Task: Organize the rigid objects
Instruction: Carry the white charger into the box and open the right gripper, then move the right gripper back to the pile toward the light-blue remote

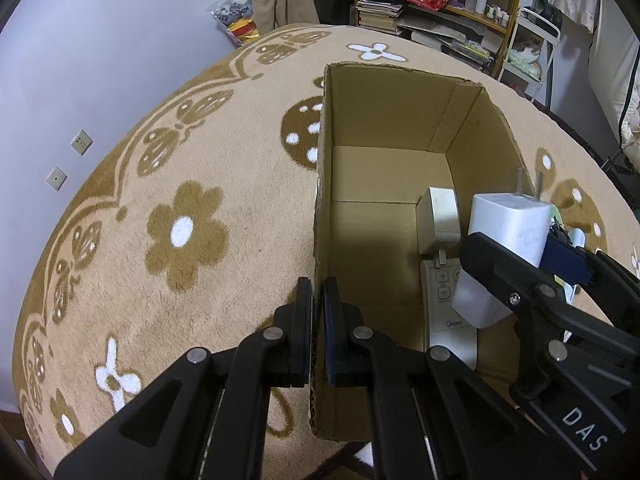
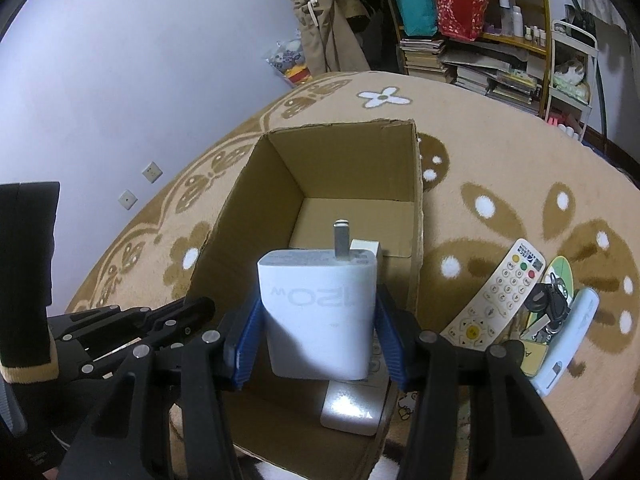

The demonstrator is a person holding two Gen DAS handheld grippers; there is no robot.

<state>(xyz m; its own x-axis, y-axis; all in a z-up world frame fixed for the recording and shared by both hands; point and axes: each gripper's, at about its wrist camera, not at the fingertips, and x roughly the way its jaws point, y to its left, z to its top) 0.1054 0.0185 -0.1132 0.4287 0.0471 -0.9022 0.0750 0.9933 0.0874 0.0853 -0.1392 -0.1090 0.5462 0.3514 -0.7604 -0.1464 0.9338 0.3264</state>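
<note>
An open cardboard box point(image 1: 464, 120) point(image 2: 416, 184) stands on a patterned rug. My left gripper point(image 1: 318, 312) is shut on the box's left wall near its front corner. My right gripper point(image 2: 318, 328) is shut on a white 120W charger point(image 2: 320, 312) point(image 1: 508, 228), prongs pointing away, held over the box's near right part. Inside the box lie a white remote point(image 1: 444, 304) and a beige adapter point(image 1: 438, 220). A white flat piece point(image 2: 352, 404) shows under the charger in the right wrist view.
On the rug point(image 1: 180, 232) right of the box lie a white remote with coloured buttons point(image 2: 500, 292), keys point(image 2: 548, 304) and a pale blue-white device point(image 2: 568, 340). Shelves with books and bags point(image 2: 472, 40) stand behind. A wall point(image 1: 100, 60) is at left.
</note>
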